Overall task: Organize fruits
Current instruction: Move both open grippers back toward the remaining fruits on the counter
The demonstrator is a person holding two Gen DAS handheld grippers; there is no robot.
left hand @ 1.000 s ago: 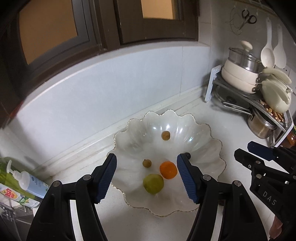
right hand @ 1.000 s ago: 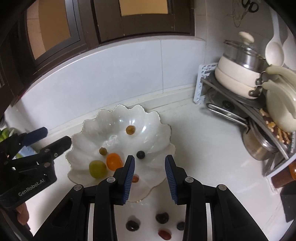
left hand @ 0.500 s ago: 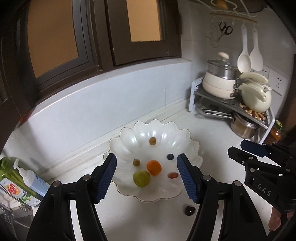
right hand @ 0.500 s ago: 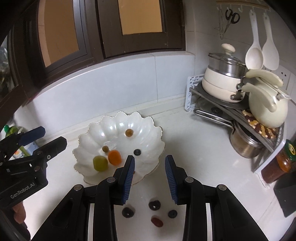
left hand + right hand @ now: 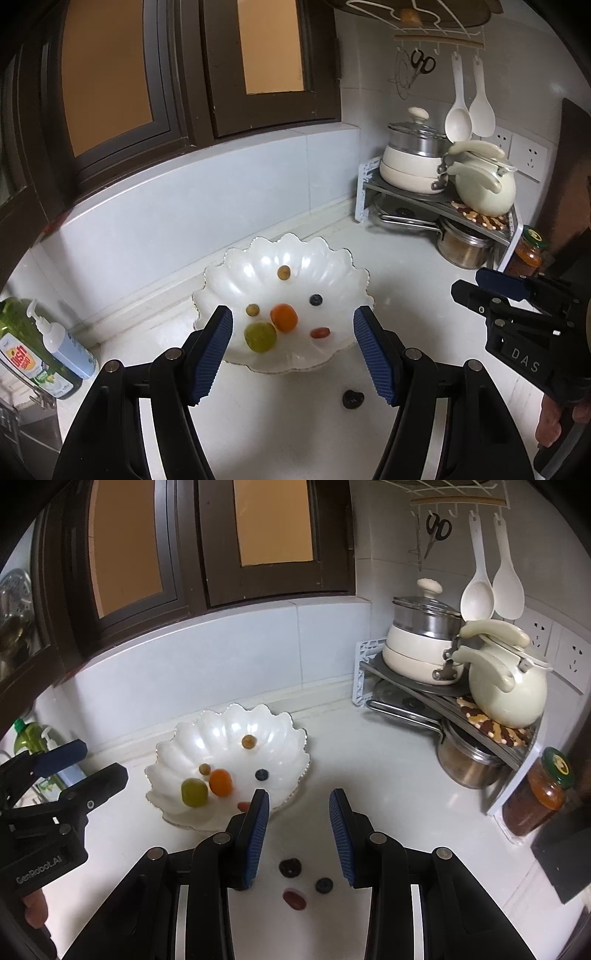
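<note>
Left wrist view
- Left claw (image 5: pixel 293 354): jaws stand well apart, nothing between the blue pads; it hangs above the near rim of the bowl.
- Bowl (image 5: pixel 334 258): white, scalloped edge, on the white bench (image 5: pixel 406 280) near the back wall.
- Bowl contents: green fruit (image 5: pixel 260 336) touching the orange fruit (image 5: pixel 283 317); small olive-brown fruit (image 5: pixel 252 309) just behind them; brownish round fruit (image 5: pixel 283 272) toward the far side; blueberry (image 5: pixel 316 300) to the right; red oval fruit (image 5: pixel 320 333) near the front rim.
- Loose on bench: one dark fruit (image 5: pixel 352 398) in front of the bowl, outside it.
- Right claw (image 5: pixel 476 286): seen at the right edge, jaws only narrowly parted, nothing seen in them.
- Surroundings: soap bottles (image 5: pixel 55 350) at left; corner rack (image 5: pixel 436 195) with pots and a cream kettle (image 5: pixel 484 184) at right.

Right wrist view
- Right claw (image 5: pixel 299 834): a narrow gap between the pads, empty; it hangs over bare bench to the right of the bowl's front rim.
- Bowl (image 5: pixel 177 746): left of the claw; the left pad hides part of its front edge.
- Bowl contents: same six, with the red oval fruit (image 5: pixel 243 806) half hidden behind the left pad.
- Loose on bench: dark fruit (image 5: pixel 290 867), dark blue berry (image 5: pixel 324 885) and dark red fruit (image 5: pixel 294 899), close together, seen through the jaw gap, well outside the bowl.
- Left claw (image 5: pixel 96 766): at the left edge, parted, empty.
- Surroundings: jar (image 5: pixel 539 794) with red-brown contents beside the rack.
</note>
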